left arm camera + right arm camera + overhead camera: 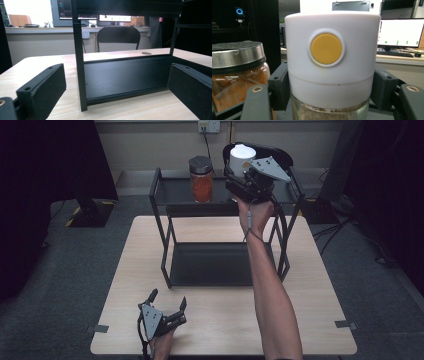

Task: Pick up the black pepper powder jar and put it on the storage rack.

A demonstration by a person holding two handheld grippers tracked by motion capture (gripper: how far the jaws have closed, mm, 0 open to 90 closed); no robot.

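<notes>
A jar with a white lid (242,155) and a round yellow button (326,49) is at the top shelf of a black metal rack (165,245). My right gripper (239,172) is shut on it, its pads pressing the jar's two sides just below the lid (329,62). Whether the jar's base touches the shelf is hidden. A glass jar of orange powder with a metal lid (201,179) stands close beside it, at the left in the right gripper view (234,75). My left gripper (168,299) rests open near the table's front edge, facing the rack's lower tray (125,77), nothing between its jaws.
The rack stands at the back middle of the light wooden table (310,285), with a thin upright post (78,62) at its near corner. A black chair (118,37) stands behind the table. Dark floor and cables surround it.
</notes>
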